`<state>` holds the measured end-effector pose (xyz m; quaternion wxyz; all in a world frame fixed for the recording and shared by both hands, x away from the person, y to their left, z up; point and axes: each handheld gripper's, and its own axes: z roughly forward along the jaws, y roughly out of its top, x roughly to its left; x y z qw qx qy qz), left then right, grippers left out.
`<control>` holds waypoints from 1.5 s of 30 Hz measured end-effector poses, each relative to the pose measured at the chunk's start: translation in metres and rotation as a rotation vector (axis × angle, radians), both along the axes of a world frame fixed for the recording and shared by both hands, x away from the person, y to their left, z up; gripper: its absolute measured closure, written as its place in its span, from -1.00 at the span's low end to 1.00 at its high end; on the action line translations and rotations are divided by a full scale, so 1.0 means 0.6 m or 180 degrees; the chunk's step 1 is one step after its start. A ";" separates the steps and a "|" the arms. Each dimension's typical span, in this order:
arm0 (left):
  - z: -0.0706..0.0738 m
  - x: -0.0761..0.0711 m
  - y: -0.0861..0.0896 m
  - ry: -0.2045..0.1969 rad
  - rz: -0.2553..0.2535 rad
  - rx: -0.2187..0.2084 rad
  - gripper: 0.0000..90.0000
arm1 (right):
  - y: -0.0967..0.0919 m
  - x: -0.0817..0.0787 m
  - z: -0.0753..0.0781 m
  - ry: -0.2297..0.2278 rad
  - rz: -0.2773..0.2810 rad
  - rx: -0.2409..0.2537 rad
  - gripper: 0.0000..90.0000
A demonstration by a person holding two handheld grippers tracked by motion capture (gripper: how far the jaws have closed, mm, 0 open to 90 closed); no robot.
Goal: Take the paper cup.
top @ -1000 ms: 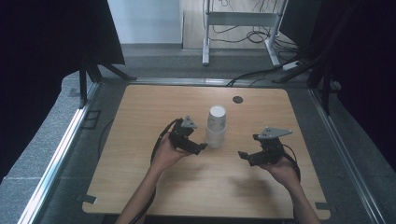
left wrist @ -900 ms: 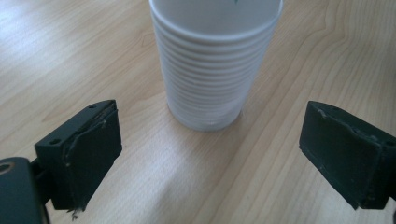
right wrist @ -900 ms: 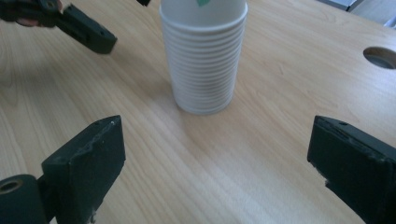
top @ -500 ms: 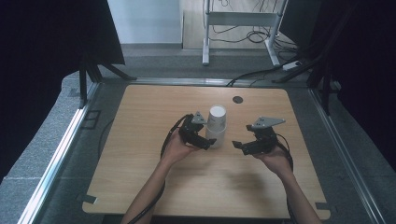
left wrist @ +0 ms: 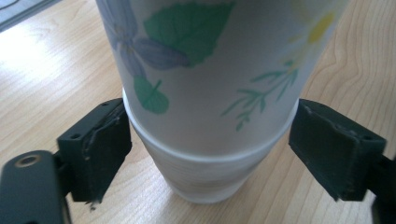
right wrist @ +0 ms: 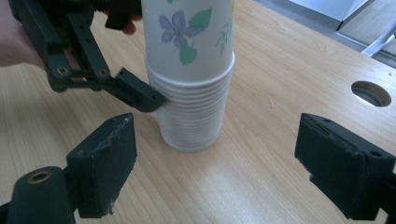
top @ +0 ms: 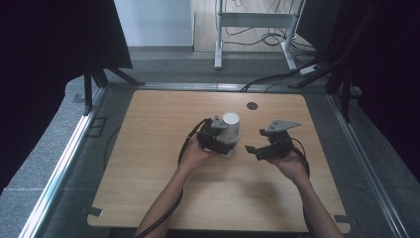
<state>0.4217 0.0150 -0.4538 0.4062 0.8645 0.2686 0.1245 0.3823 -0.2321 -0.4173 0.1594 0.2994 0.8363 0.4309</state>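
Observation:
A stack of upside-down white paper cups (top: 231, 128) with flower and leaf prints stands in the middle of the wooden table (top: 148, 129). My left gripper (top: 224, 145) reaches in from the left. Its jaws have just been closing, and in the left gripper view the pads (left wrist: 100, 149) rest on both sides of the stack (left wrist: 210, 70), near its lower rims. My right gripper (top: 255, 143) hovers just right of the stack. Its jaws have also narrowed but stand open (right wrist: 215, 163) with nothing between them, the stack (right wrist: 194, 102) a little ahead.
A round hole (top: 252, 105) is cut in the tabletop behind the stack. A metal rail (top: 64, 158) edges the table at the left. Beyond the far edge are a metal stand (top: 218, 49) and floor cables (top: 277, 77). Black curtains hang on both sides.
Both hands have moved inward toward the cup stack. The left gripper's jaws have come around the stack's base and narrowed onto it. The right gripper has shifted left and narrowed slightly.

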 end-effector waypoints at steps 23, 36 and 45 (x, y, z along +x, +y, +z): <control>-0.003 0.004 -0.002 -0.0023 0.0019 -0.0040 -0.58 | 0.057 0.054 0.042 0.0038 0.0150 0.0172 -0.66; -0.005 0.003 -0.001 -0.0044 0.0016 -0.0076 -0.57 | 0.086 0.078 0.074 0.0047 0.0233 0.0202 -0.47; -0.007 0.003 0.001 -0.0074 0.0012 -0.0106 -0.56 | 0.098 0.087 0.081 0.0054 0.0306 0.0149 -0.39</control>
